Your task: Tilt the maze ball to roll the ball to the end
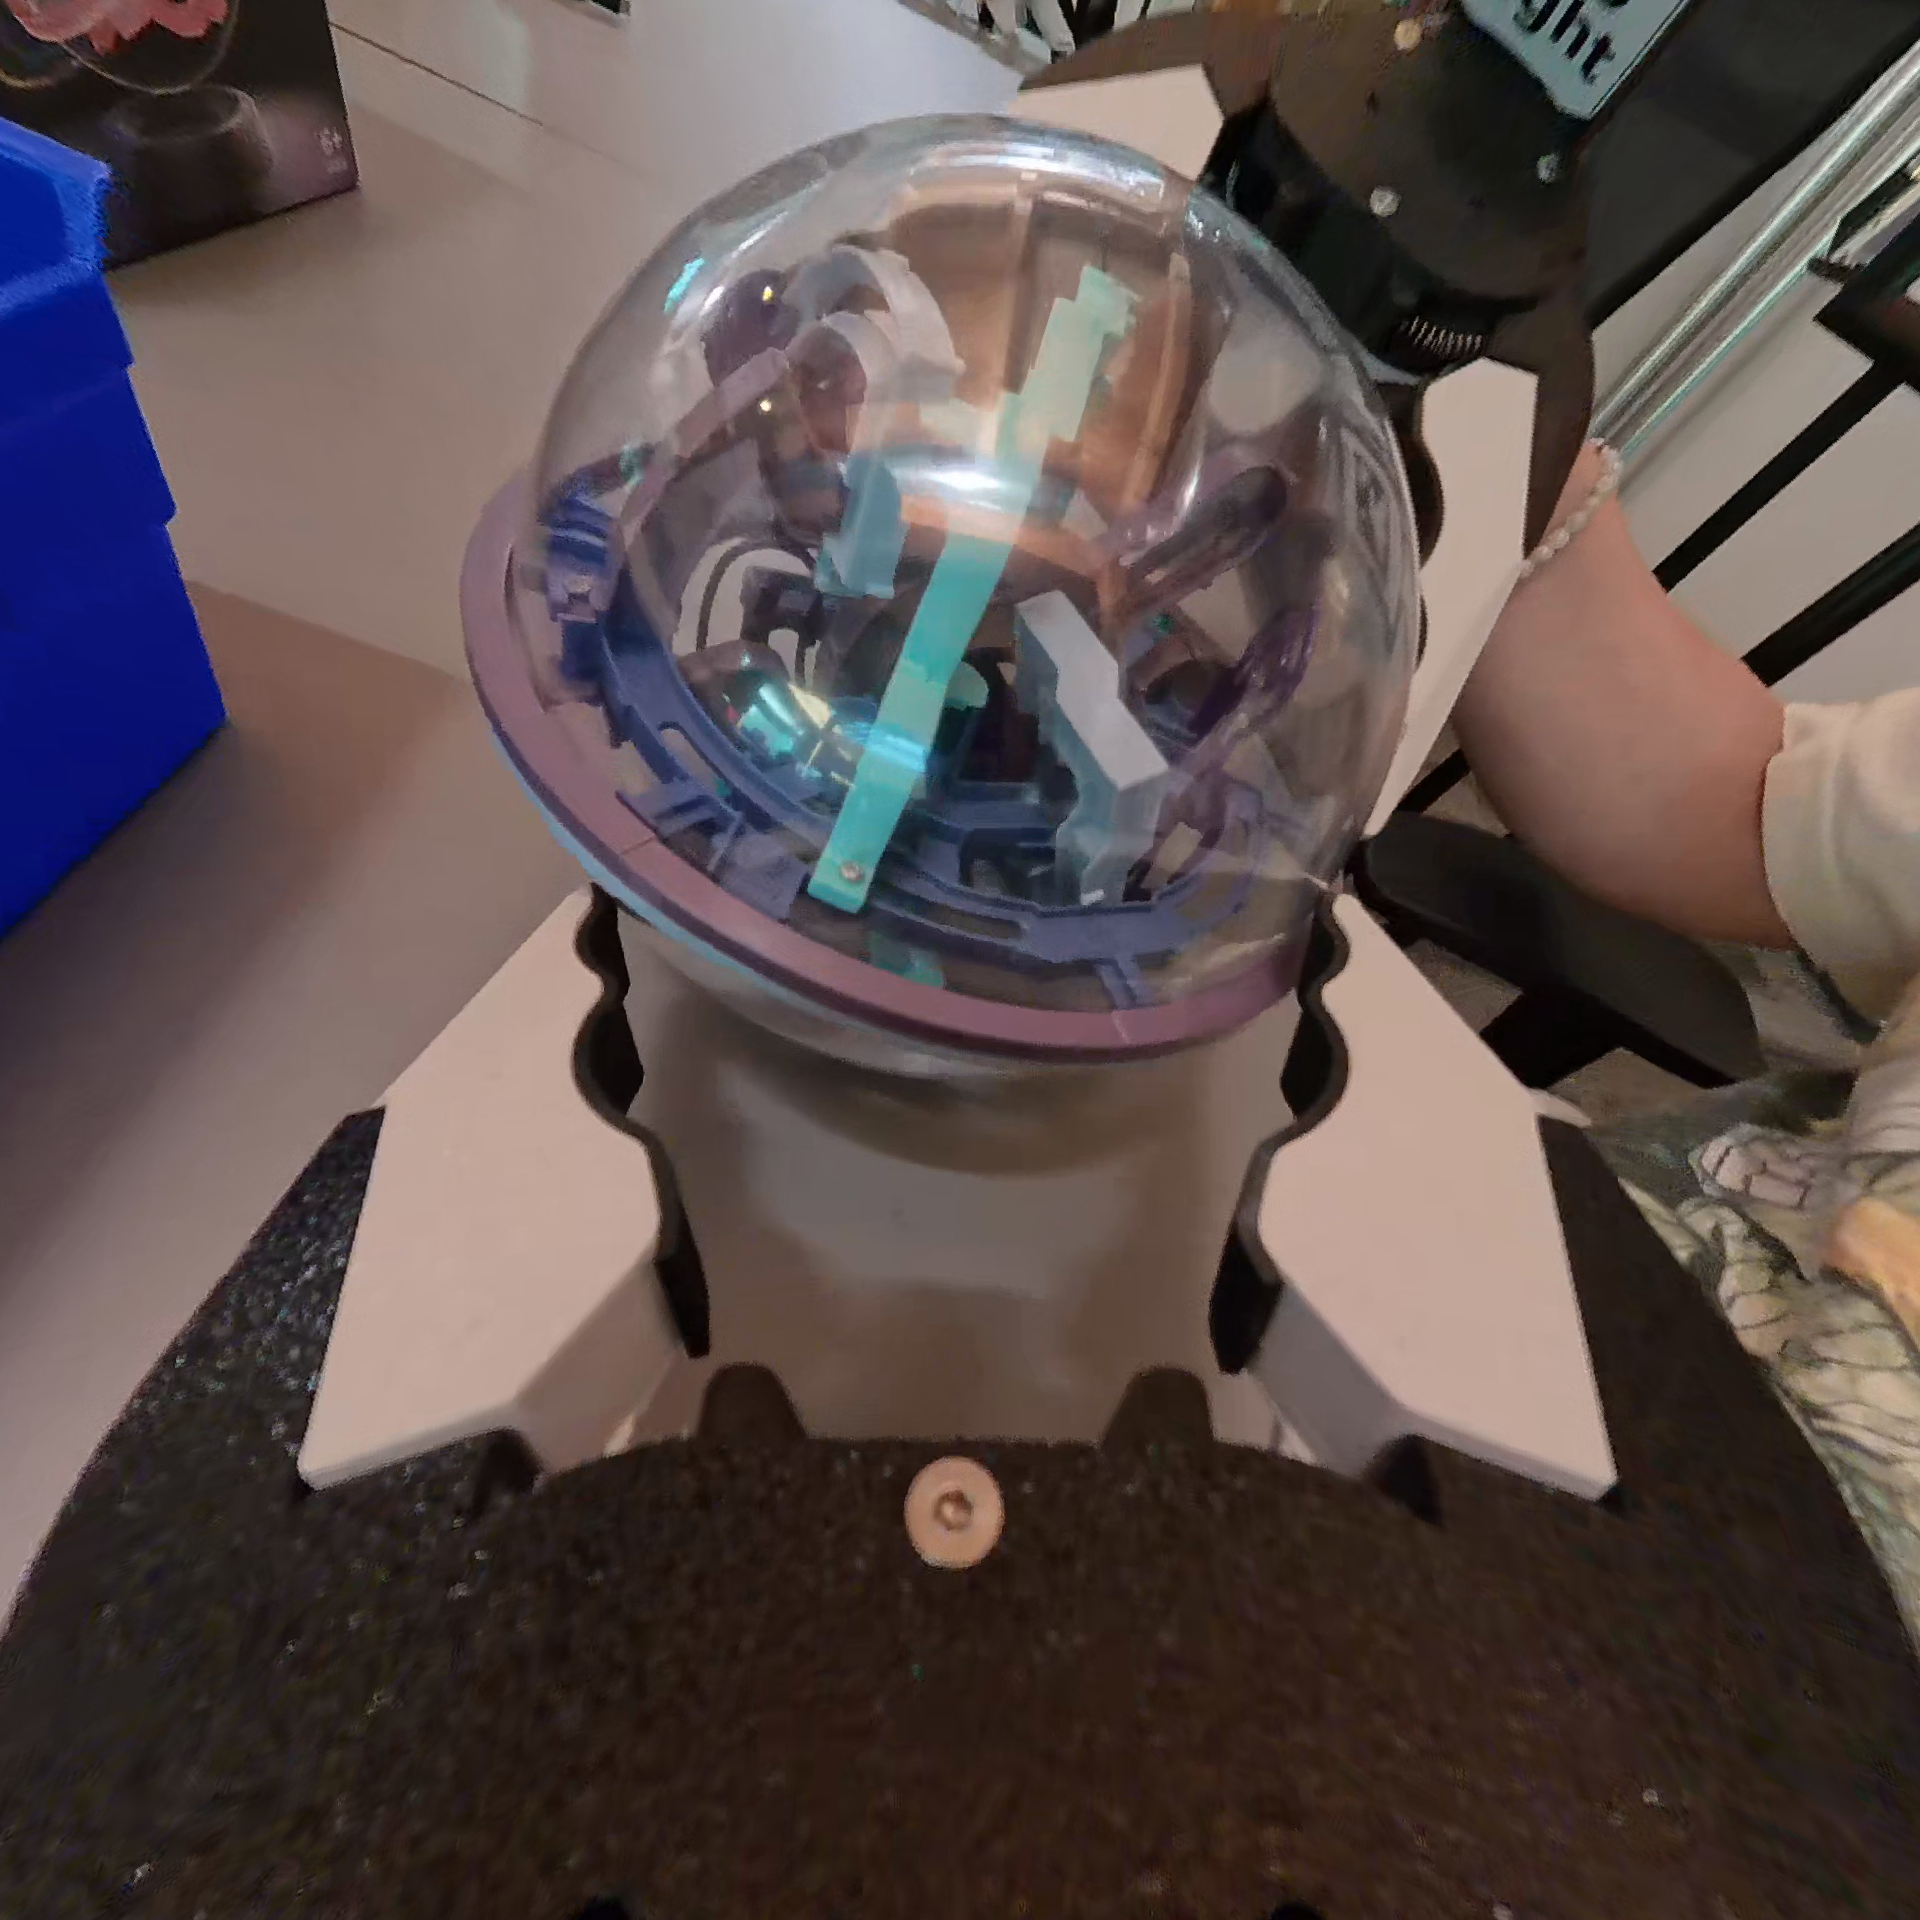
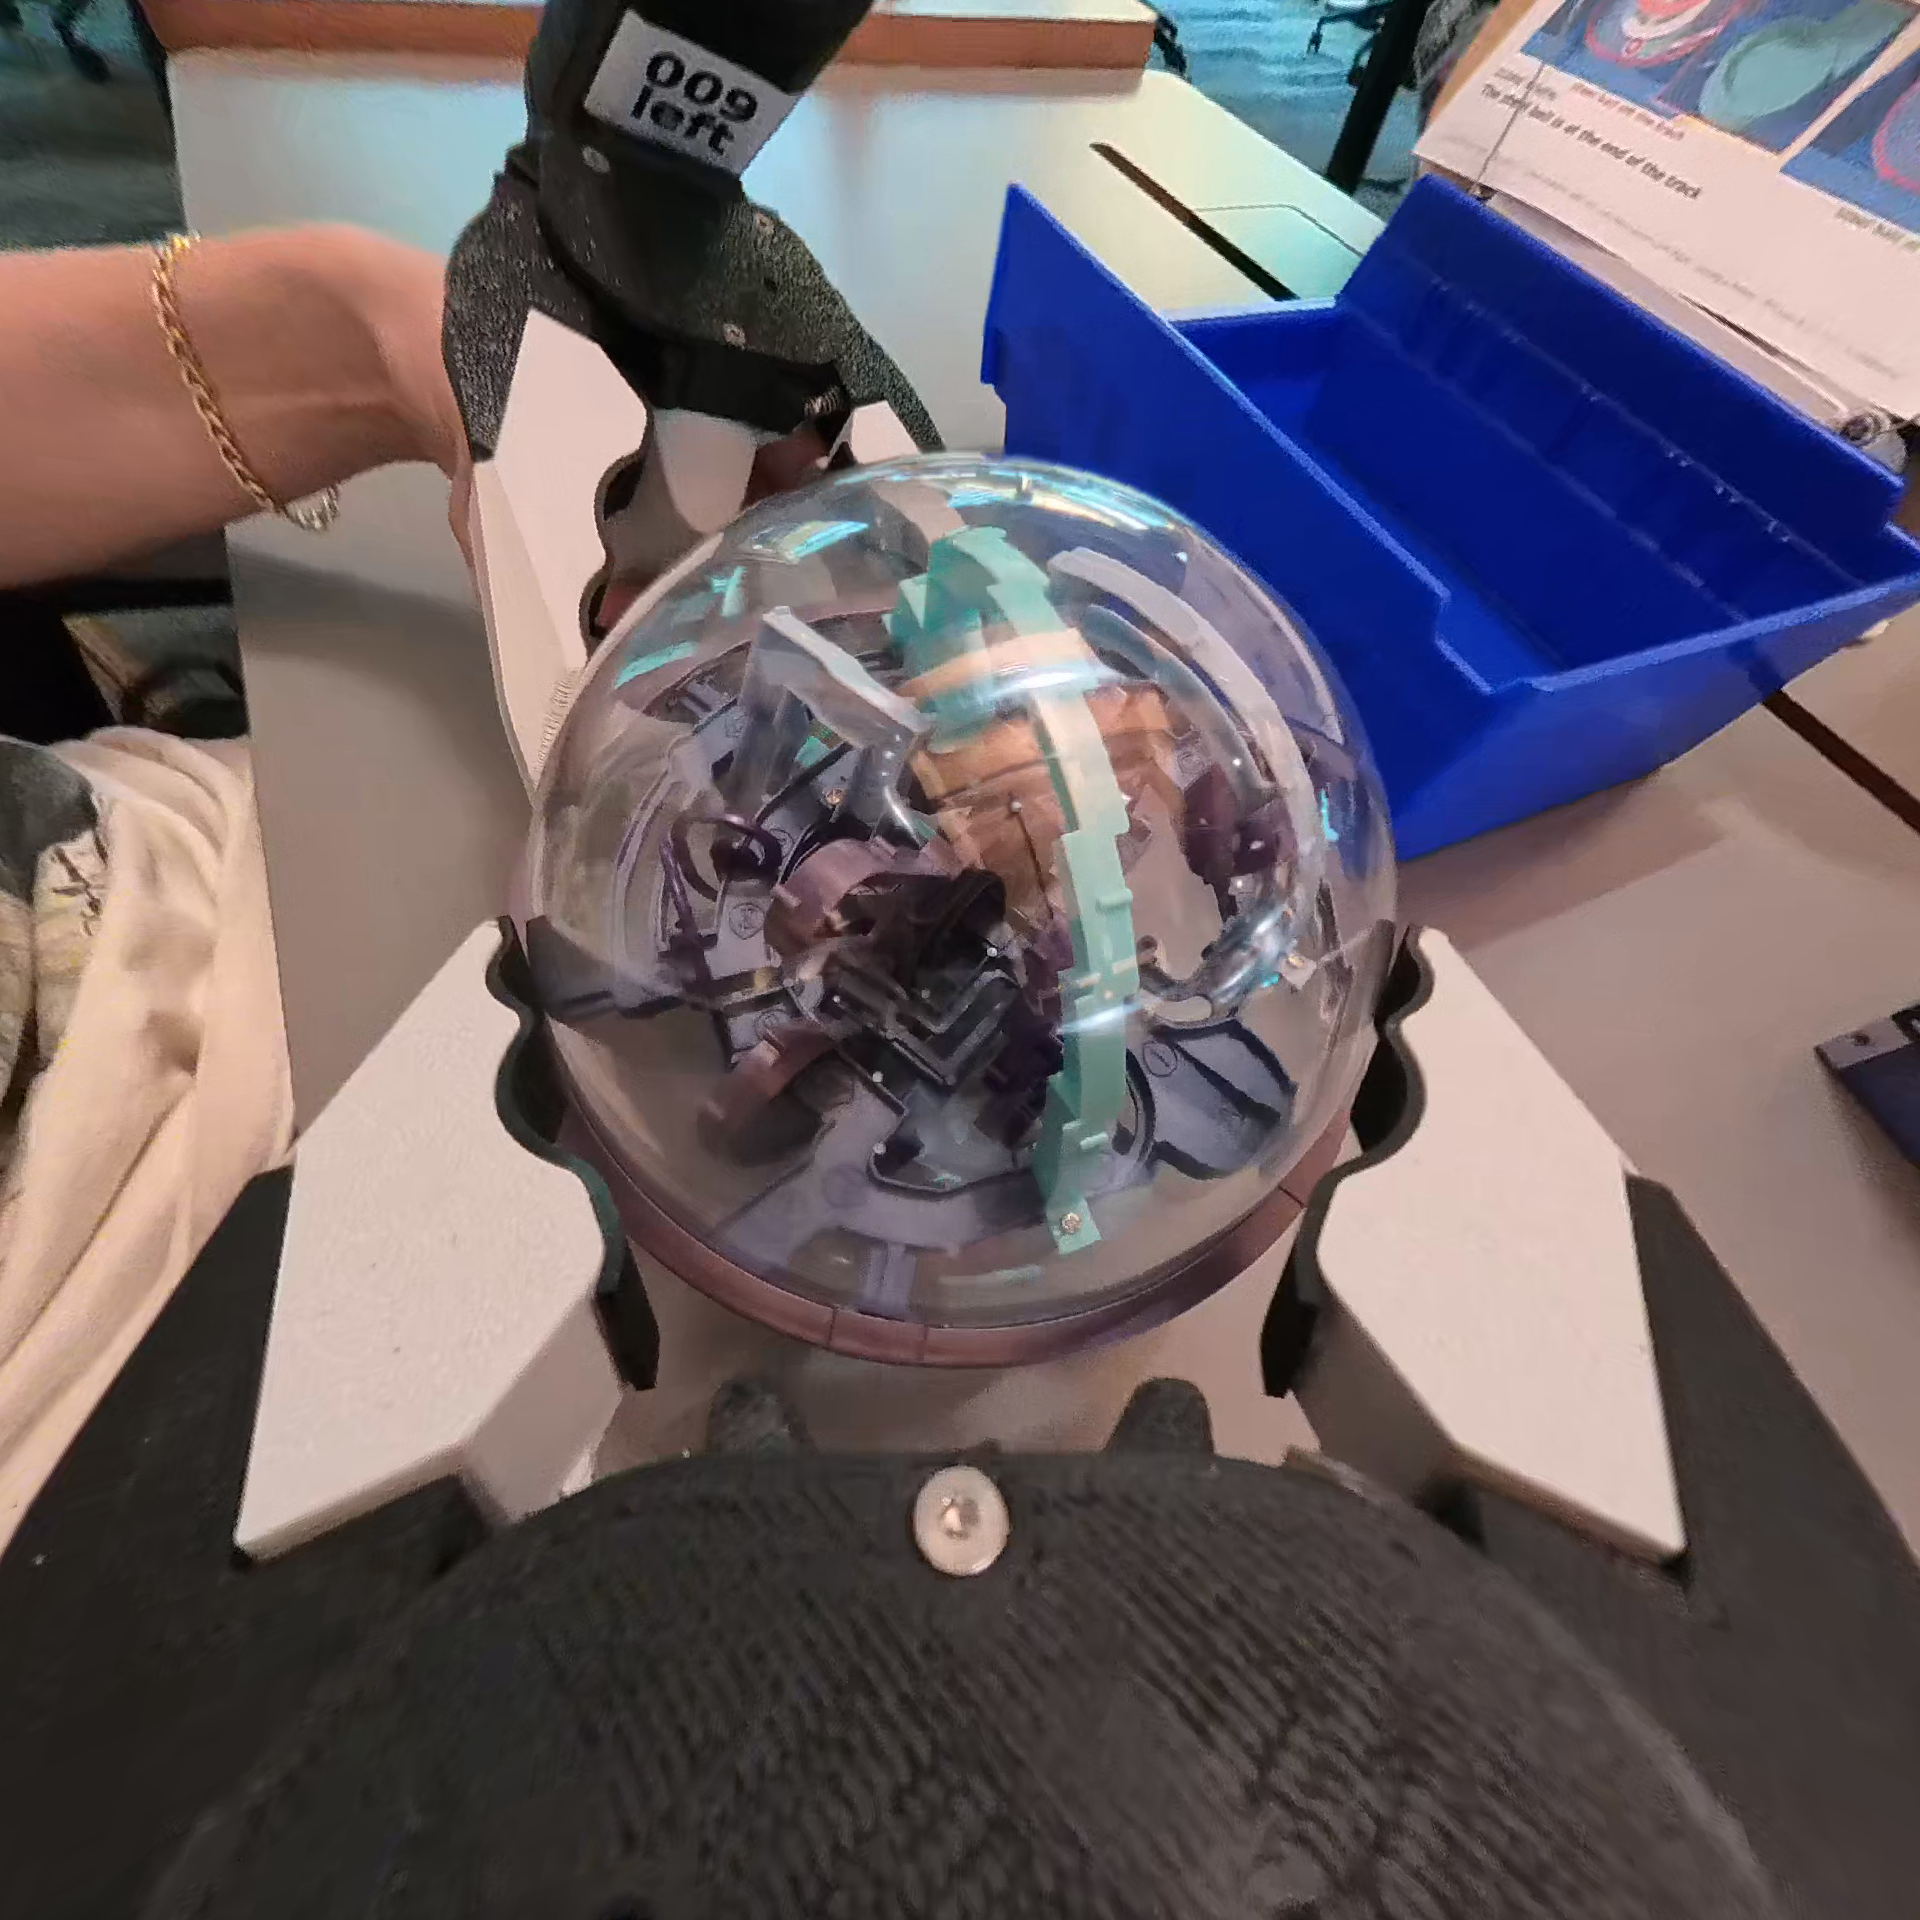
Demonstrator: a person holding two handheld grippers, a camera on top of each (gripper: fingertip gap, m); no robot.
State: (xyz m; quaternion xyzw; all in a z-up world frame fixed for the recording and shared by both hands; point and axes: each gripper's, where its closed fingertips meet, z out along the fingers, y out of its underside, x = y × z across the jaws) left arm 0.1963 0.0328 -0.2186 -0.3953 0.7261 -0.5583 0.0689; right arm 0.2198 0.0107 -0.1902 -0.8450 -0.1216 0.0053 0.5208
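The maze ball (image 1: 935, 582) is a clear sphere with a purple ring around its middle and teal, blue and purple tracks inside. My left gripper (image 1: 956, 935) is shut on its lower part, with both wavy black pads (image 1: 603, 997) against it. My right gripper (image 2: 956, 997) is shut on the ball (image 2: 935, 883) from the opposite side, pads (image 2: 520, 1049) pressed on its sides. The ball is tilted, ring low toward each camera. A small metal dot (image 1: 852, 871) sits at the lower end of the teal track. The left gripper's body (image 2: 665, 312) shows behind the ball.
A blue bin (image 2: 1455, 520) stands on the grey table (image 2: 364, 727) right of the ball, with a printed sheet (image 2: 1714, 156) behind it. The bin also shows in the left wrist view (image 1: 83, 520). A person's forearm (image 1: 1621, 675) and a dark chair (image 1: 1558, 935) are close by.
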